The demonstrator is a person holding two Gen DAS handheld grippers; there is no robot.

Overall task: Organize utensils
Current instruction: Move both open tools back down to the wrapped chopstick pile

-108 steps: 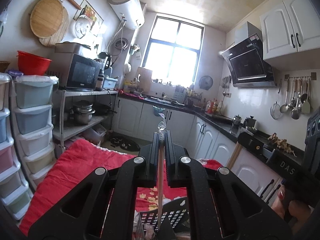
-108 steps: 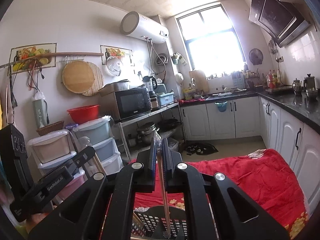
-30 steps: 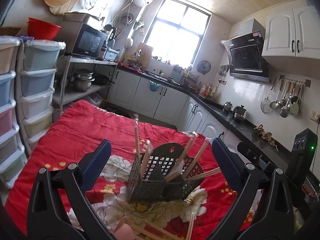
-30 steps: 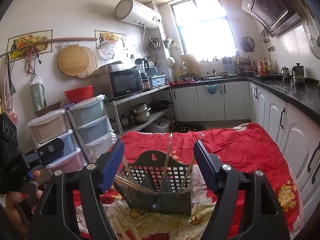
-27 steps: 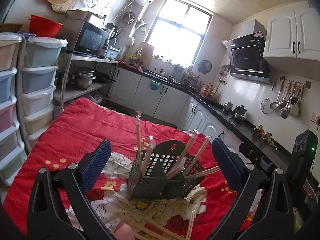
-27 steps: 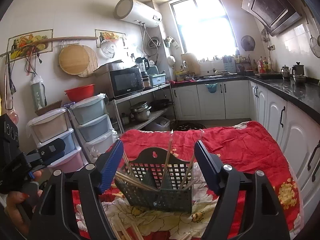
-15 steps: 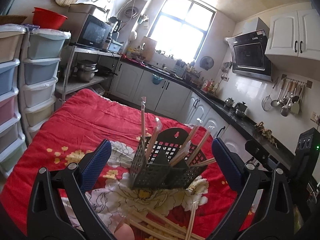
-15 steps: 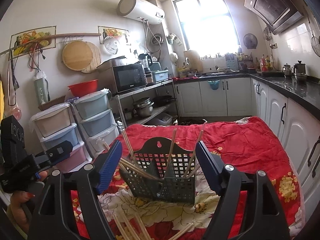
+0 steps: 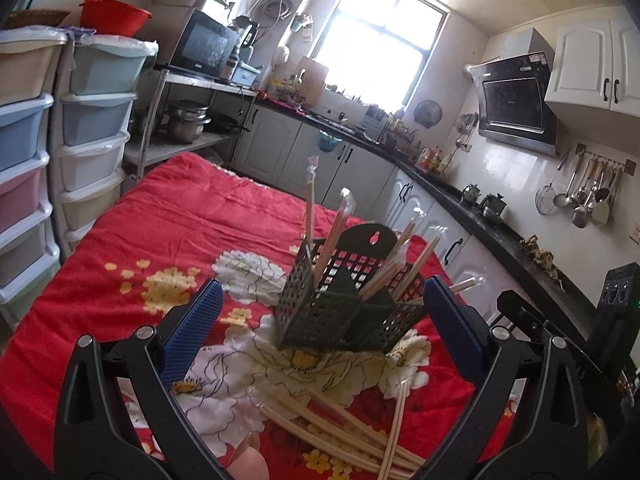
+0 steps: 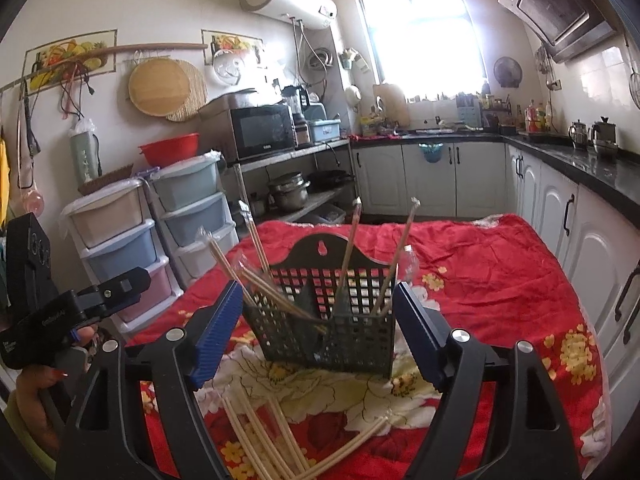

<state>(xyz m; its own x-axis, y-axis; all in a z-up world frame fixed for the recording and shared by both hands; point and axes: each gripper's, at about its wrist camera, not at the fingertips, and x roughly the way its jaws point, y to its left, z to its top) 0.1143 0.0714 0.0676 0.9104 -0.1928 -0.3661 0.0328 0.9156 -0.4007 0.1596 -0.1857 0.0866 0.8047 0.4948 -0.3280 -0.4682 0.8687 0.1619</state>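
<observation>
The left hand-held gripper (image 9: 318, 328) has its two blue ribbed pads spread wide apart, and there is nothing between them but air. Straight ahead of it, a little way off, stands the dark green plastic basket with holes in its walls (image 9: 340, 316) on the red flowered blanket (image 9: 160, 236) that covers the worktop. Some thin pale wooden chopsticks in clear wrappers (image 9: 309, 208) already stand in the basket, leaning this way and that.

The ones still to be picked up are the loose pale wooden chopsticks lying flat on the blanket (image 9: 340, 428). They are below this gripper and nearer than the basket, down low between its two arms. Most point slantwise from near left to far right, and one lies almost straight away from the gripper.

The right hand-held gripper (image 10: 318, 320) has just been opening and its pads also stand wide with nothing between them. The basket (image 10: 332, 336) sits in front of it too. The loose pile (image 10: 264, 440) fans out low in its view, a bit to the left of middle, so both grippers look about equally close. I think the next move is a dip down to the pile, with the pads turned across the length of a stick
</observation>
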